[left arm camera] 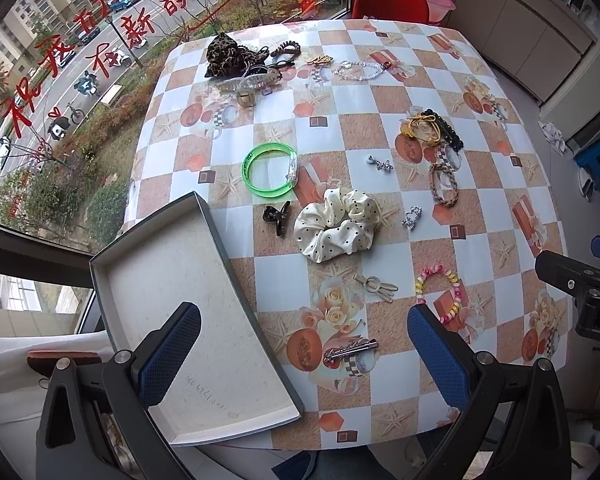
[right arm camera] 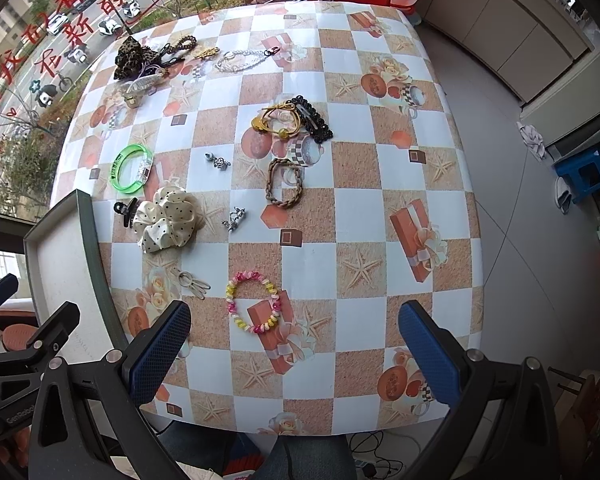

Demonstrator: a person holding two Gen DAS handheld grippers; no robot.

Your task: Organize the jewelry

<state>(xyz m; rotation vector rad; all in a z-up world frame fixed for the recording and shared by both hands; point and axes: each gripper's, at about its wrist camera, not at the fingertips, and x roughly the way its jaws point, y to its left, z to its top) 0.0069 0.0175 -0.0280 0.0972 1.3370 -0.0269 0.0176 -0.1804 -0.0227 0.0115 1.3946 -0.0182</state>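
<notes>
Both the left gripper (left arm camera: 304, 350) and right gripper (right arm camera: 294, 346) were spread, empty. Only the left view showed the silver hair clip (left arm camera: 350, 349) beside the tray (left arm camera: 160, 264).

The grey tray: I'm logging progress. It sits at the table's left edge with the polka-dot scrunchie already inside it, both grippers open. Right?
Not quite. The grey tray holds nothing; the polka-dot scrunchie lies on the table beside it, as the left wrist view shows. Left gripper and right gripper are open.
</notes>
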